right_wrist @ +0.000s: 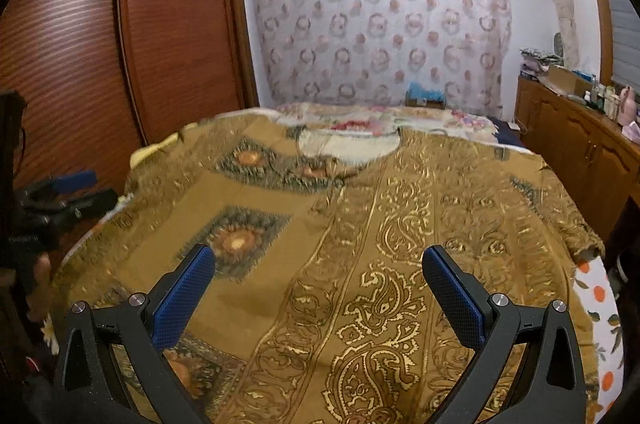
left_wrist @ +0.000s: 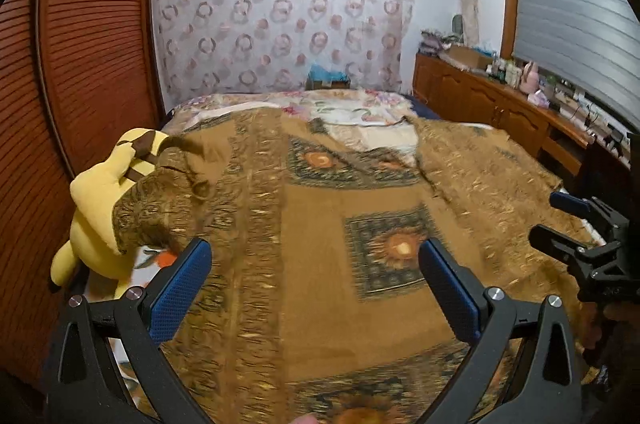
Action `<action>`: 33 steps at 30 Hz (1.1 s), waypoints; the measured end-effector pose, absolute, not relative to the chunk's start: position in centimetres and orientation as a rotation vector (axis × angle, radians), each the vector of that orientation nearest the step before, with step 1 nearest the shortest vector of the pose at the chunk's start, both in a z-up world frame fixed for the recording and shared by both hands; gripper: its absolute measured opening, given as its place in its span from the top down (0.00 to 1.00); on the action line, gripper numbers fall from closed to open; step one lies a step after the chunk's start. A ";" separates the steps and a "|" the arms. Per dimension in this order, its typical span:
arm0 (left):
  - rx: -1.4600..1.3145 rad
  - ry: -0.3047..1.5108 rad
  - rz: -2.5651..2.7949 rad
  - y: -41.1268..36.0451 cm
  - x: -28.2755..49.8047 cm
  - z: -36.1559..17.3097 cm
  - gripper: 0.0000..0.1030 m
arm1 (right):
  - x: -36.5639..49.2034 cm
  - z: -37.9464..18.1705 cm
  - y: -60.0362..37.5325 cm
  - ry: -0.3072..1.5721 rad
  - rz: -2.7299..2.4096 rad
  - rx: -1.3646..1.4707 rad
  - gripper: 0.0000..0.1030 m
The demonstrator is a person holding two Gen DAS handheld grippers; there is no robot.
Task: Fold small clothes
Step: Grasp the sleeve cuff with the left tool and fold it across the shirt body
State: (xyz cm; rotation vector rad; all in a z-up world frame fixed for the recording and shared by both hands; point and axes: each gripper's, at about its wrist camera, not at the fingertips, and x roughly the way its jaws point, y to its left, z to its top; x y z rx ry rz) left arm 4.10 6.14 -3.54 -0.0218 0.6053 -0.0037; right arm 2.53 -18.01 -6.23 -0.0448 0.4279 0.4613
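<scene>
A brown and gold patterned top point(left_wrist: 312, 192) lies spread flat across the bed, its round neck opening point(right_wrist: 348, 146) toward the far end. Its left sleeve point(left_wrist: 160, 200) is draped over a yellow plush toy. My left gripper point(left_wrist: 315, 252) hovers open above the top's left half, nothing between its blue pads point(left_wrist: 176, 296). My right gripper point(right_wrist: 319, 256) hovers open over the paisley right half point(right_wrist: 400, 264), also holding nothing. Each gripper shows at the edge of the other's view: the right gripper point(left_wrist: 548, 218) and the left gripper point(right_wrist: 94, 188).
The yellow plush toy point(left_wrist: 100, 208) sits at the bed's left edge beside a slatted wooden wardrobe point(left_wrist: 80, 64). A wooden sideboard point(left_wrist: 500, 104) with clutter runs along the right wall. An orange-print sheet point(right_wrist: 600, 296) shows at the bed's right edge. Floral bedding point(right_wrist: 380, 120) lies at the head.
</scene>
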 end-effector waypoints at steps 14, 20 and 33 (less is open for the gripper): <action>-0.104 0.747 0.043 14.0 7.2 -5.0 0.00 | 4.1 -6.5 -16.4 0.467 0.457 -0.098 0.00; -0.110 0.764 0.097 17.9 9.0 -5.0 0.00 | 4.8 -6.8 -16.3 0.503 0.454 -0.064 0.00; -0.347 0.944 0.058 25.5 14.5 -10.7 0.27 | 4.9 -7.2 -15.7 0.477 0.445 -0.095 0.00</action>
